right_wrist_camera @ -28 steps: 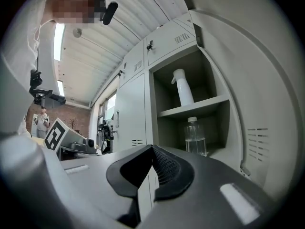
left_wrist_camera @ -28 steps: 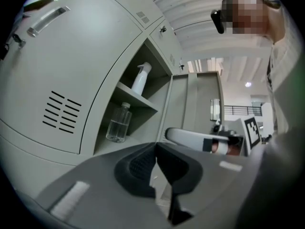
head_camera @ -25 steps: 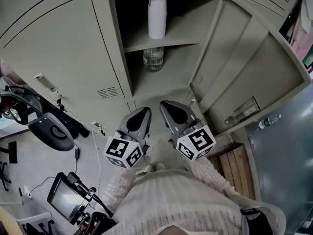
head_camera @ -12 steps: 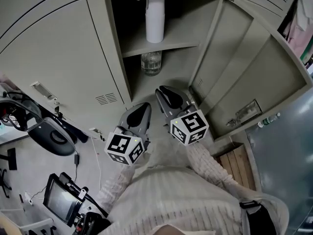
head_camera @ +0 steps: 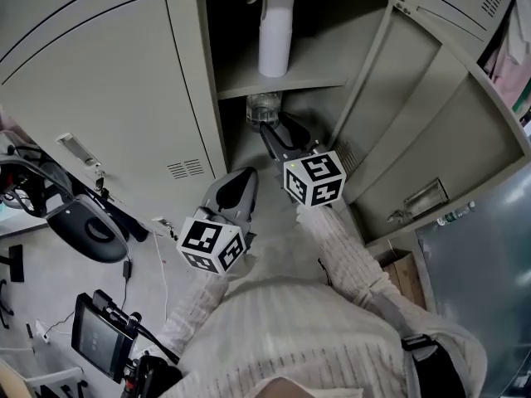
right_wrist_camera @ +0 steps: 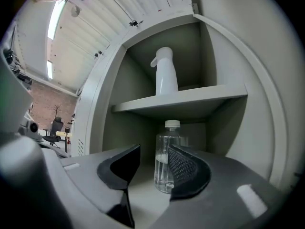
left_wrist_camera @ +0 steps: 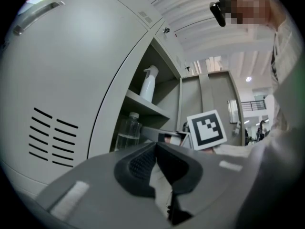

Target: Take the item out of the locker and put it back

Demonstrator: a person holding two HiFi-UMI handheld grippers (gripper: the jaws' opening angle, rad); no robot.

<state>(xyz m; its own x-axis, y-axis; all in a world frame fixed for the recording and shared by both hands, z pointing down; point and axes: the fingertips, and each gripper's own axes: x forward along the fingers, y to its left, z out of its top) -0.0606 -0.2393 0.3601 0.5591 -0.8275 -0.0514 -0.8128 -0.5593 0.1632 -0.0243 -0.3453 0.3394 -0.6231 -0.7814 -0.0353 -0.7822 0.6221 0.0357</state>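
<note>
Pointing right gripper [right_wrist_camera: 154,148] into locker [right_wrist_camera: 217,56], jaws having just been opening partway, bottle [right_wrist_camera: 162,168] at 12 o'clock, ungripped; holding left gripper [left_wrist_camera: 156,144] at 7 o'clock, closed, empty.

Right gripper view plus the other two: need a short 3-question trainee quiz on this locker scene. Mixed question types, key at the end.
1. True or false: the clear plastic water bottle with a white cap stands on top of the grey metal shelf.
2. What stands on that shelf? A) a white plastic spray bottle B) a cardboard box C) a red mug
3. Fill in: in the left gripper view, the left tongs are ___ (open or shut).
Key: 1 false, it stands under the shelf, in the lower compartment. 2 A. 3 shut, jaws together.
</note>
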